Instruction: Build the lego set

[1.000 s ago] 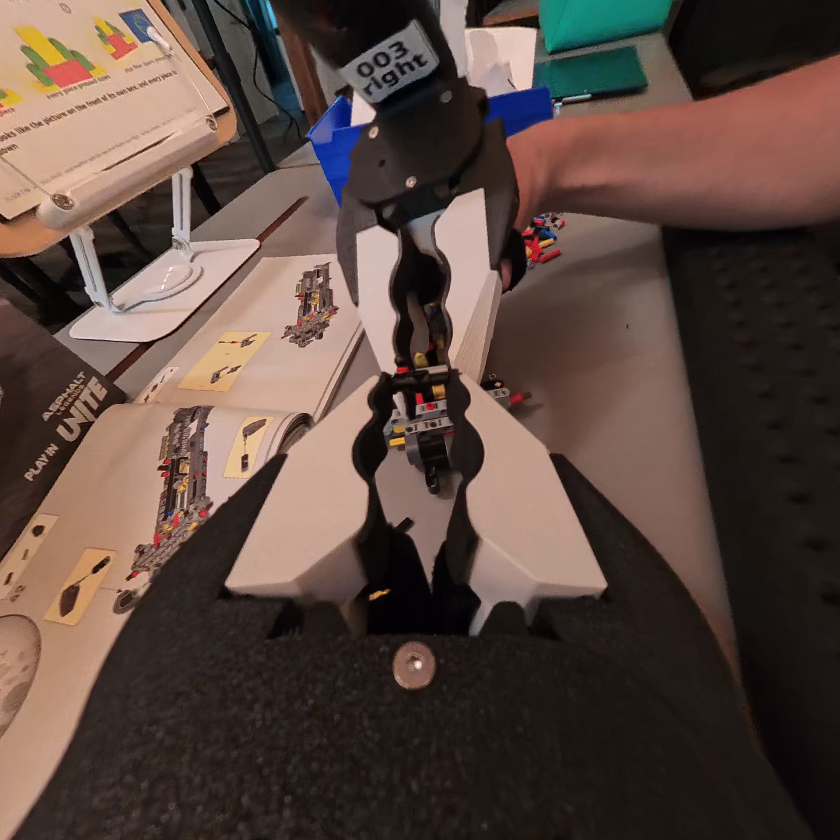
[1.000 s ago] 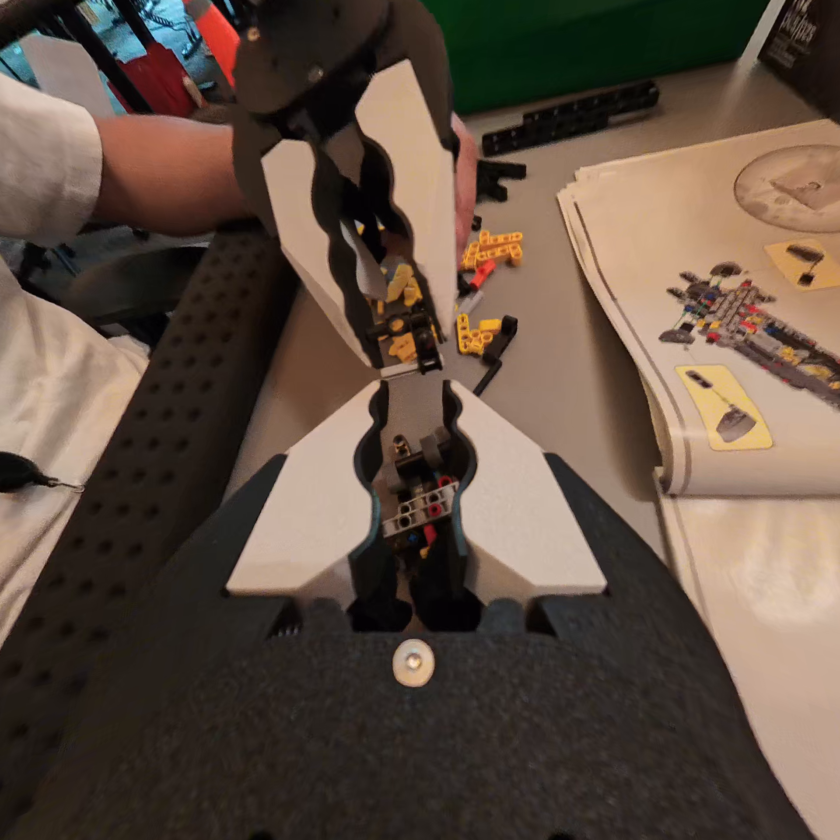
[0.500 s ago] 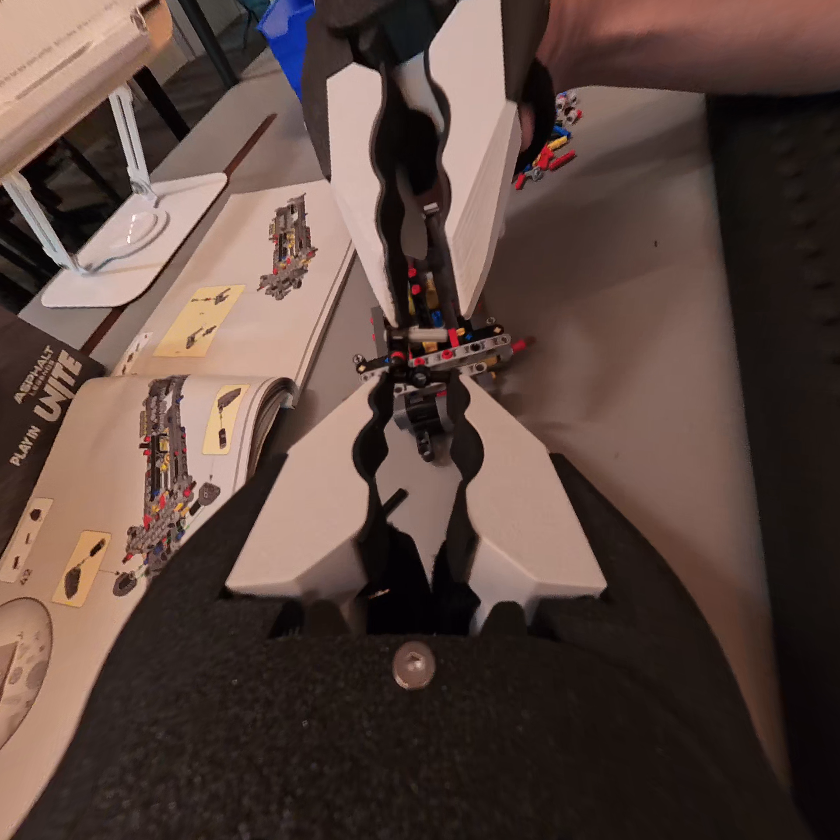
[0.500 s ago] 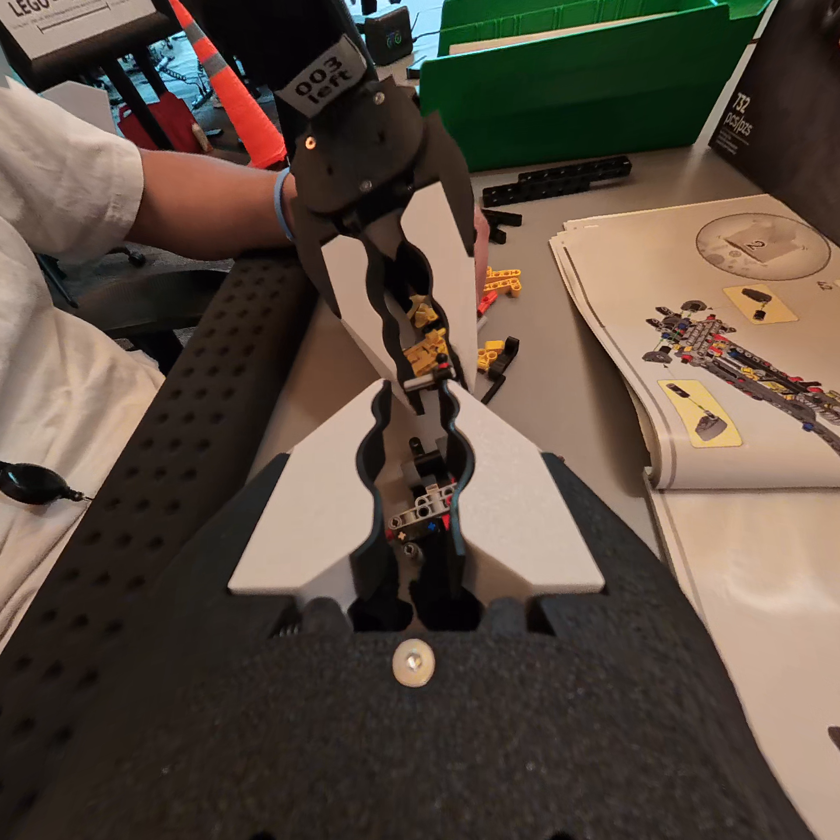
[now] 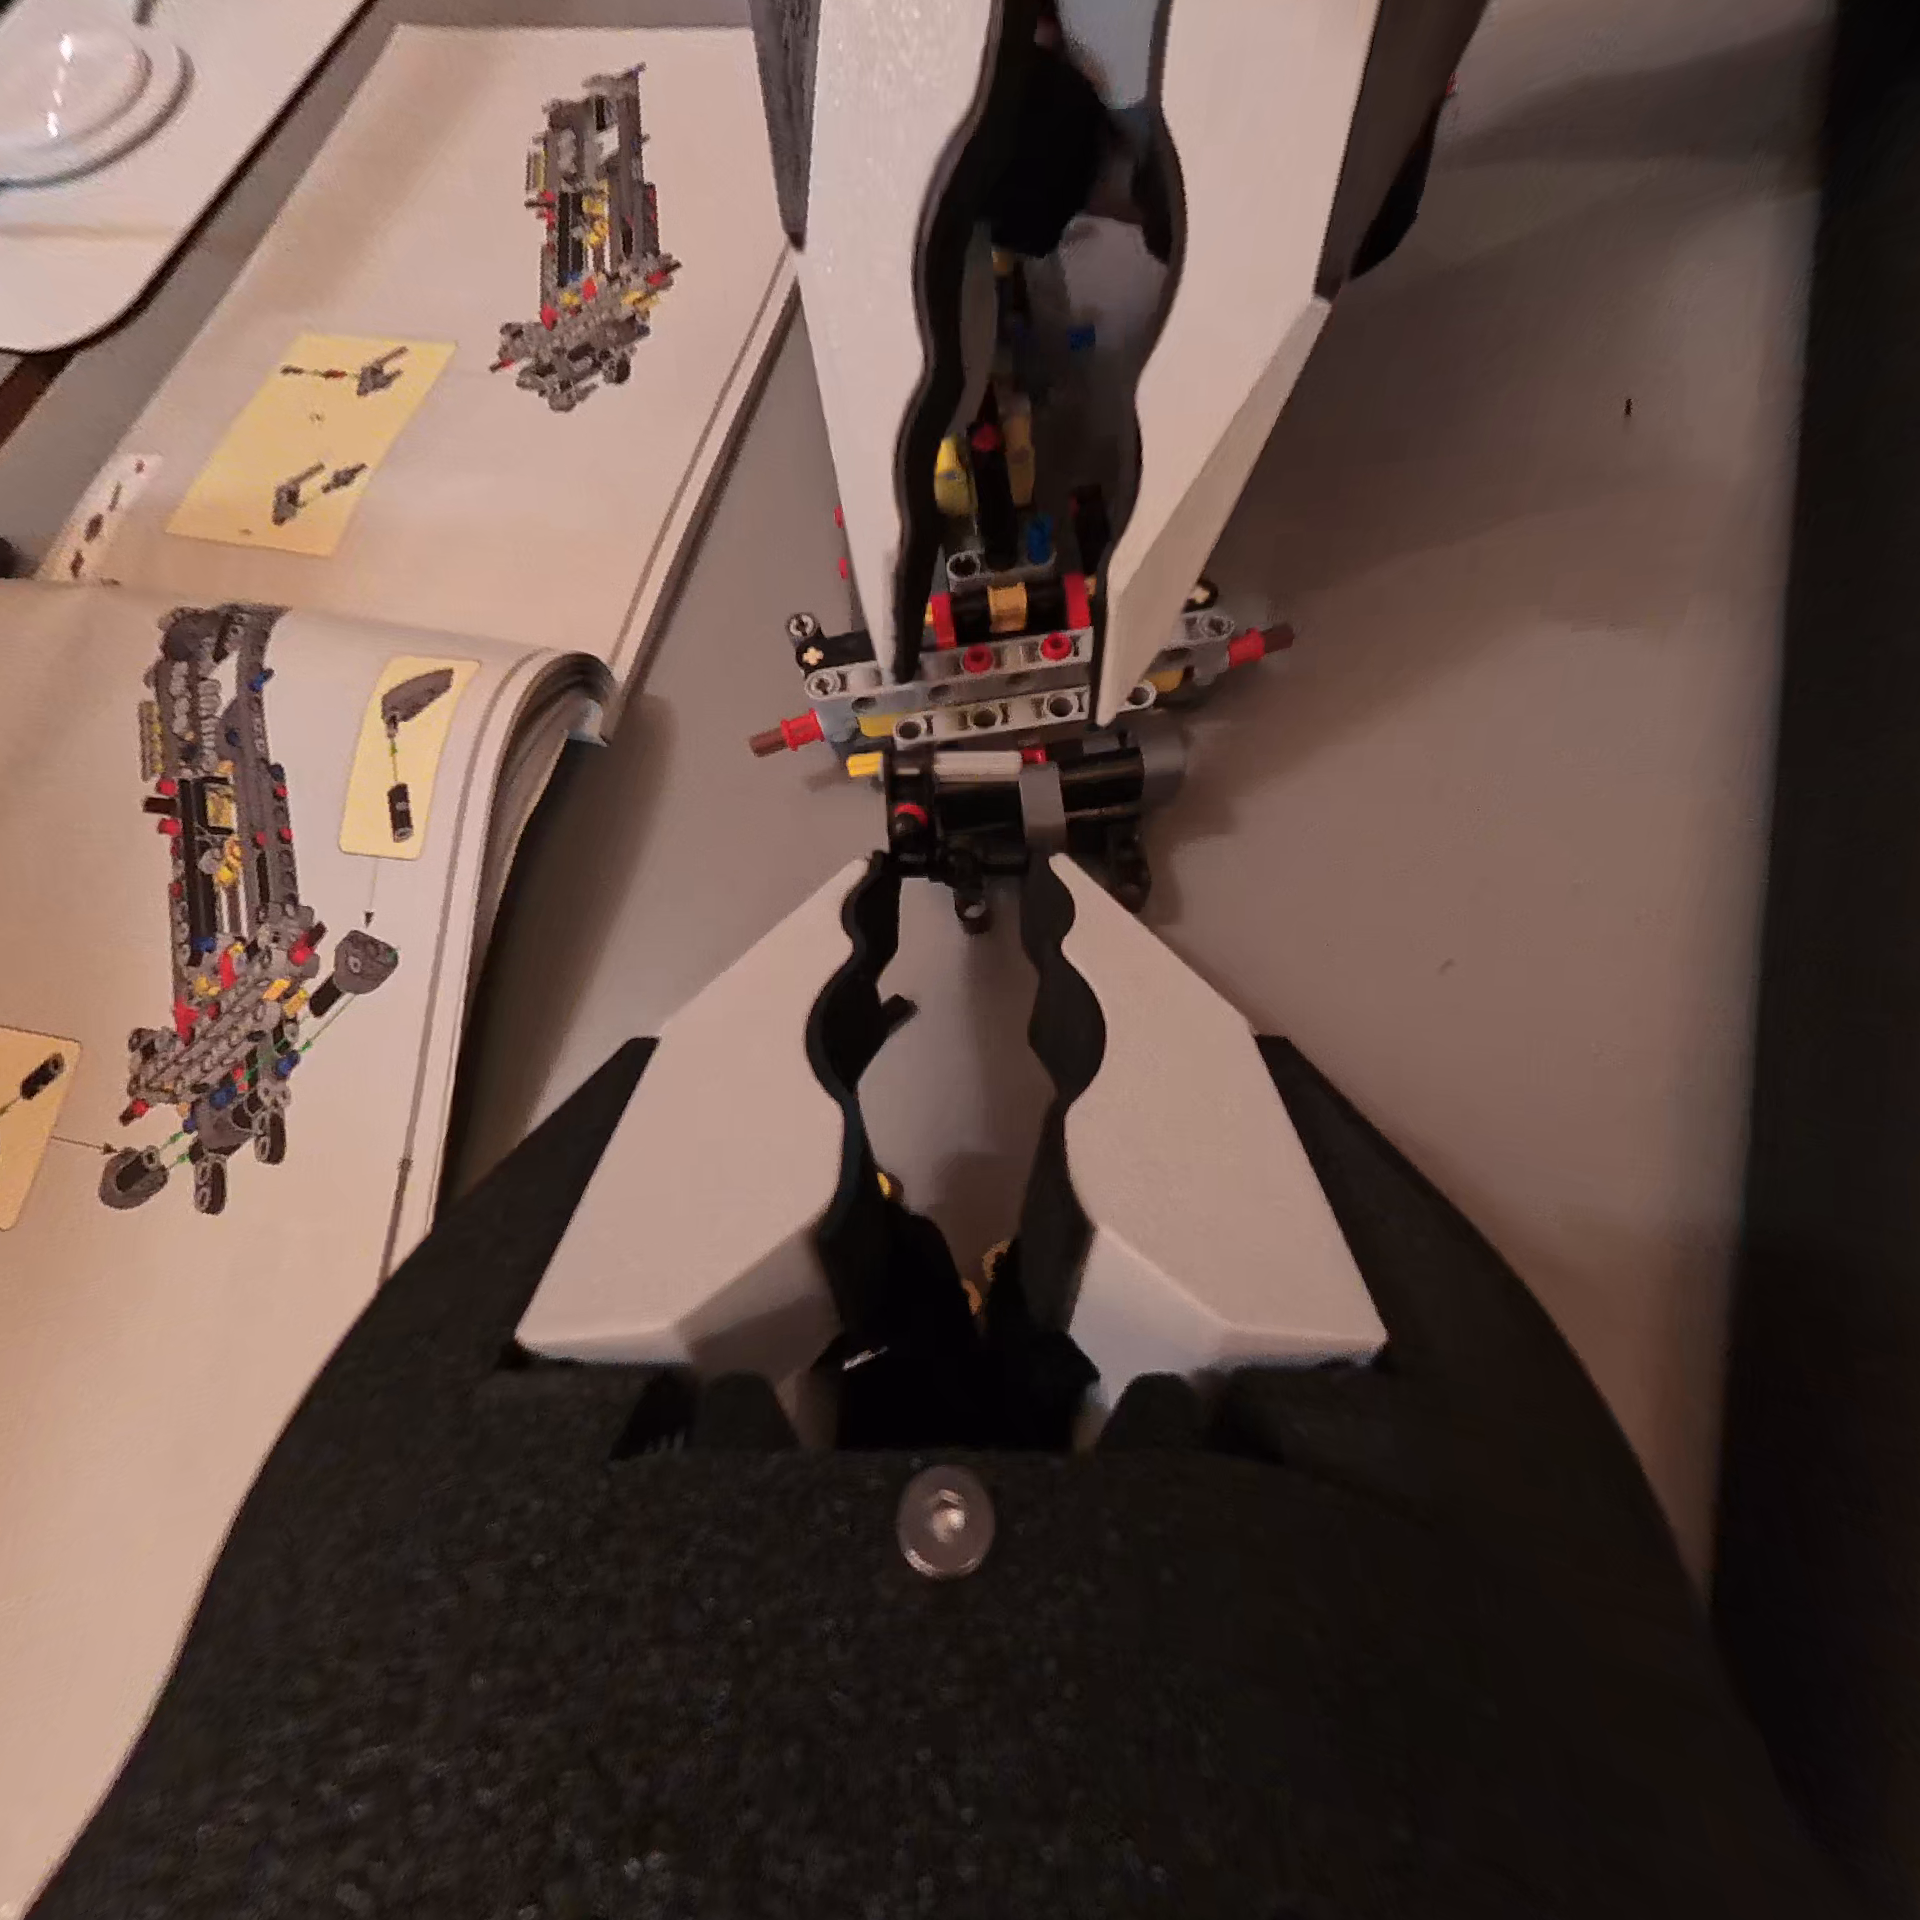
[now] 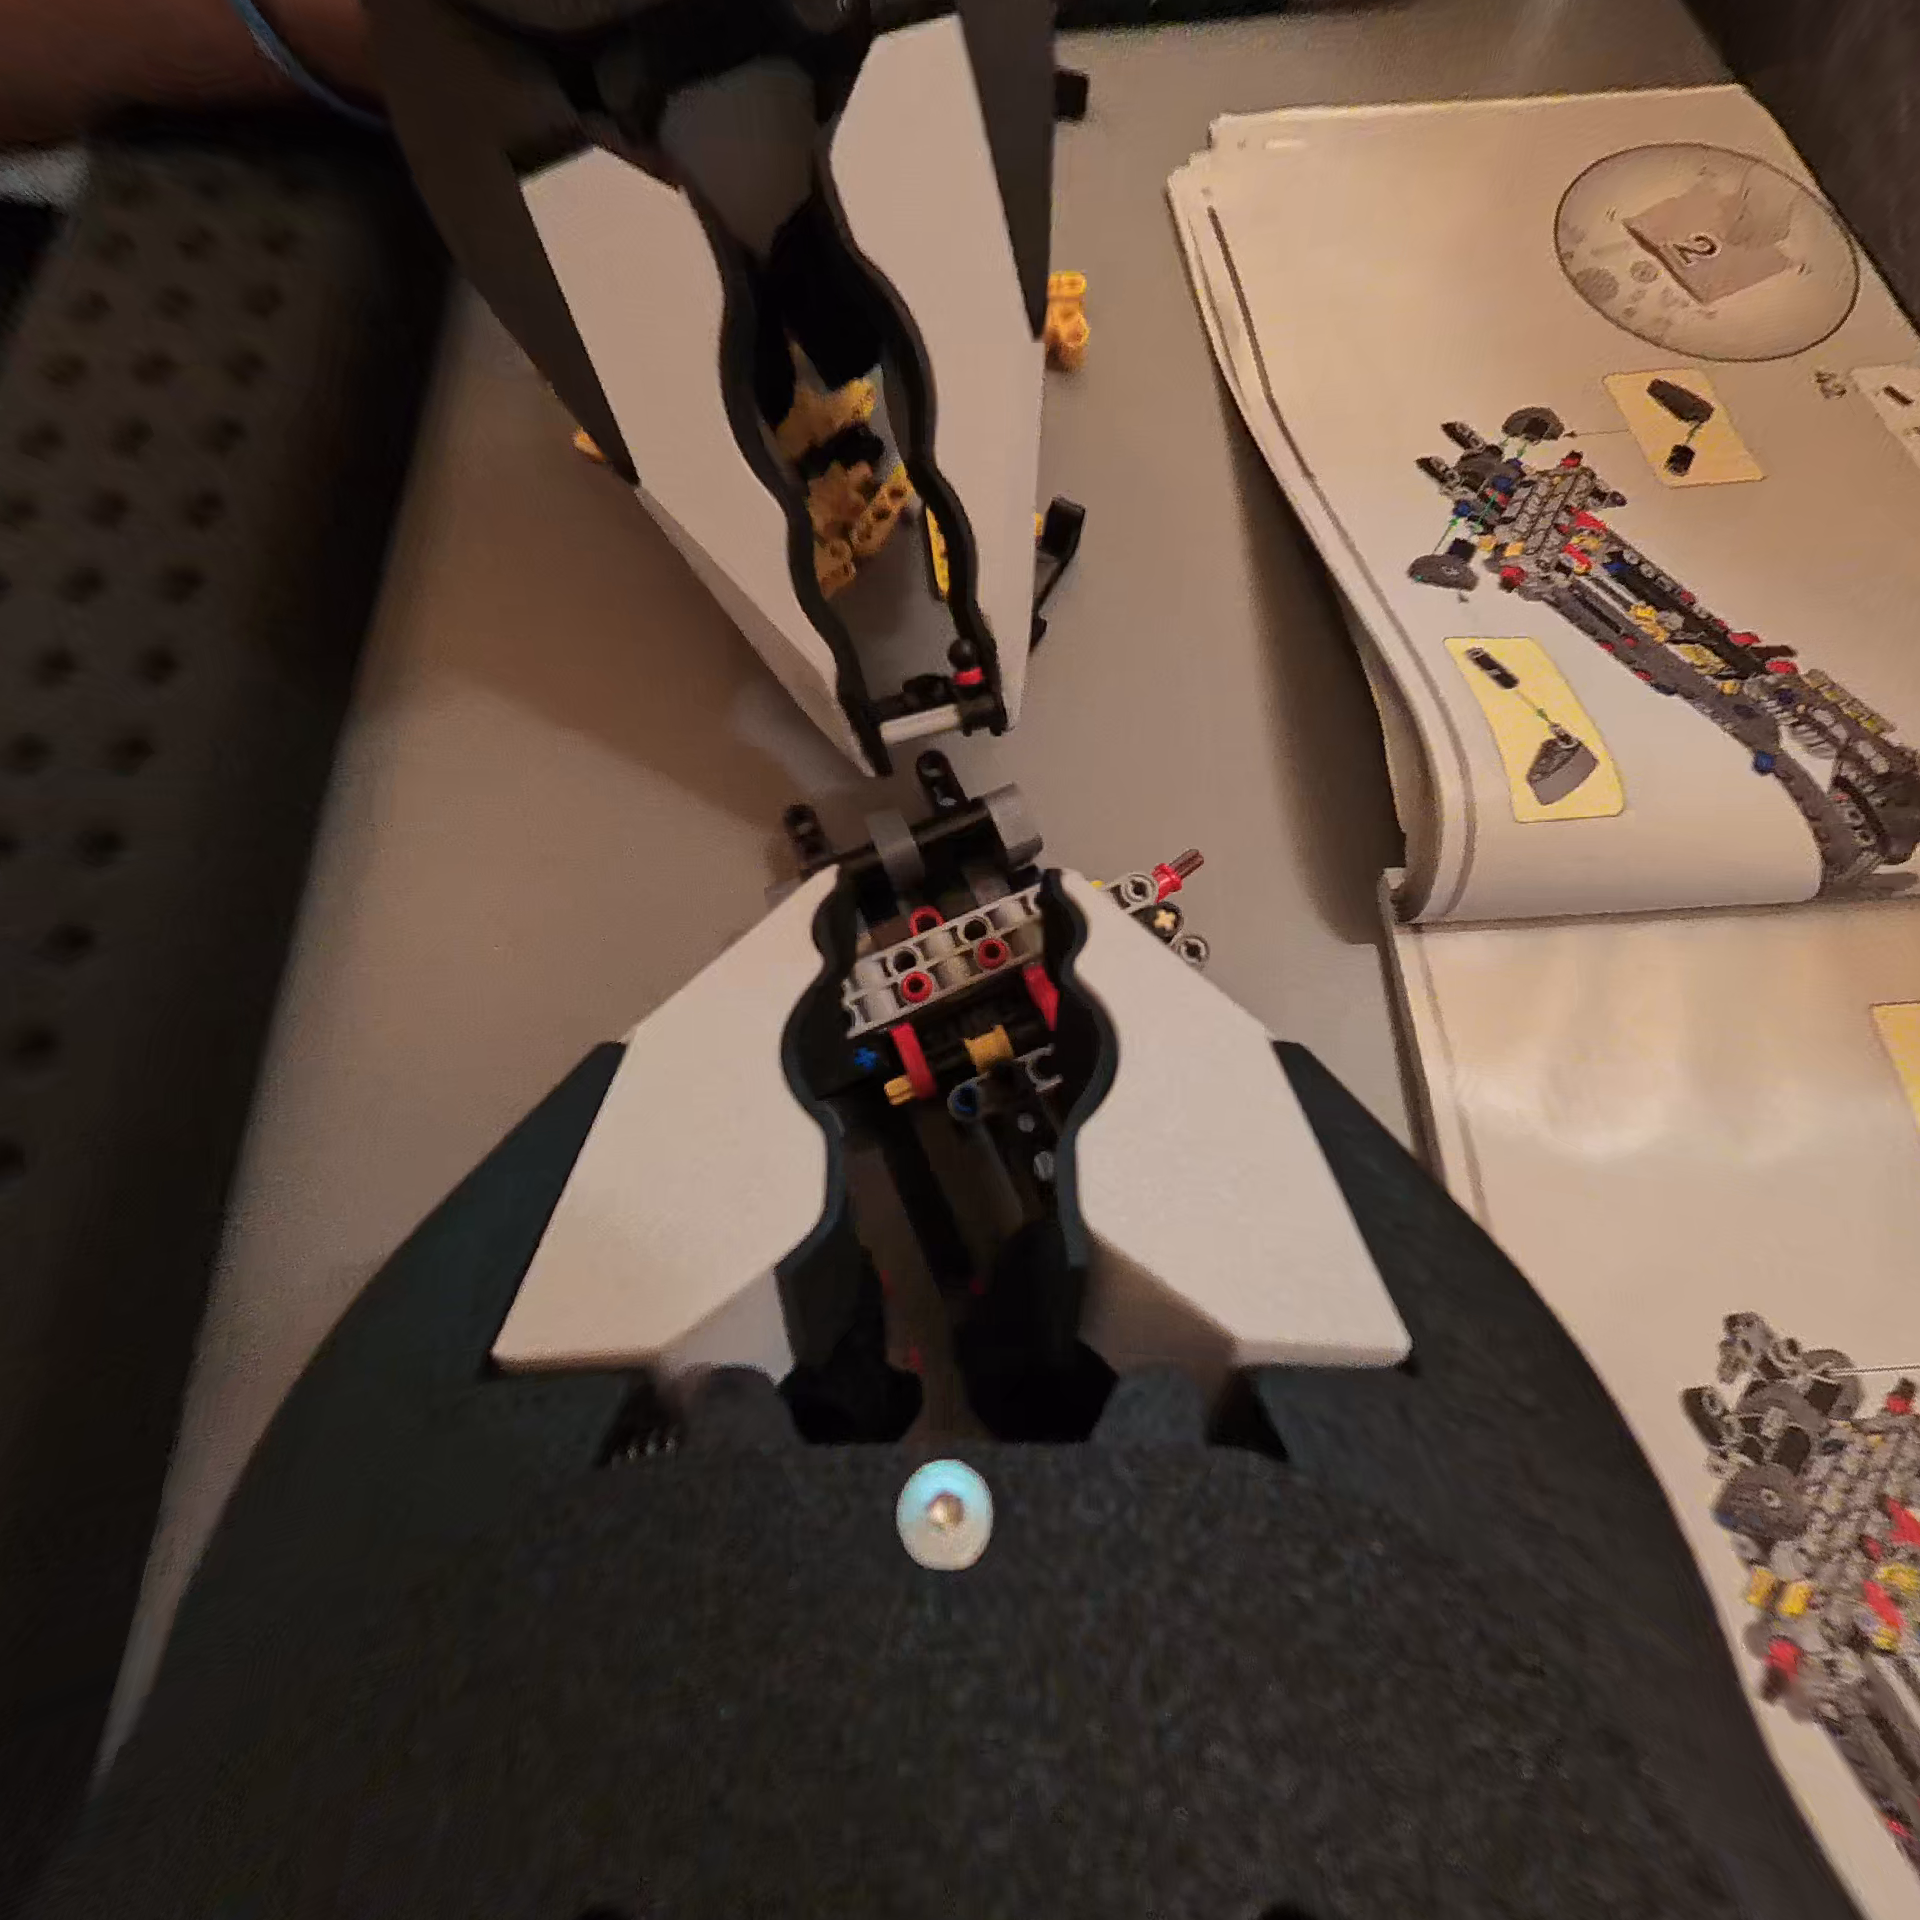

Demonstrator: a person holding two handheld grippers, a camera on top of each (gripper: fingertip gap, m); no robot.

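Right gripper (image 6: 945, 878): it is clamping its white fingers on the sides of the lego assembly (image 6: 940, 966), well back from the front end. A one-sided grip may be letting the build pivot once it is pushed from the front.
Lego assembly: it is sitting between those fingers, low over the table (image 6: 582, 831), with its grey beams and red pins facing up and a black lug sticking out ahead. Whether it is resting on the table I cannot tell. Too much squeeze could be popping the side pins loose.
Gap at the joint: in the right wrist view the lug and the incoming part are lying just apart and not quite in line. Pushing now would likely be jamming the part against the lug instead of seating it.
Left gripper (image 6: 933, 732): it is pinching a small black-and-white piece (image 6: 928, 715) right at its fingertips. With so shallow a hold, the piece may be twisting or flicking out under pressure.
Loose yellow pieces (image 6: 1065, 312): they are lying beyond the left gripper. A dropped part could be getting lost among them.
Instruction booklet (image 6: 1558, 312): it is lying open beside the work, close enough for a swinging gripper to be catching its pages.
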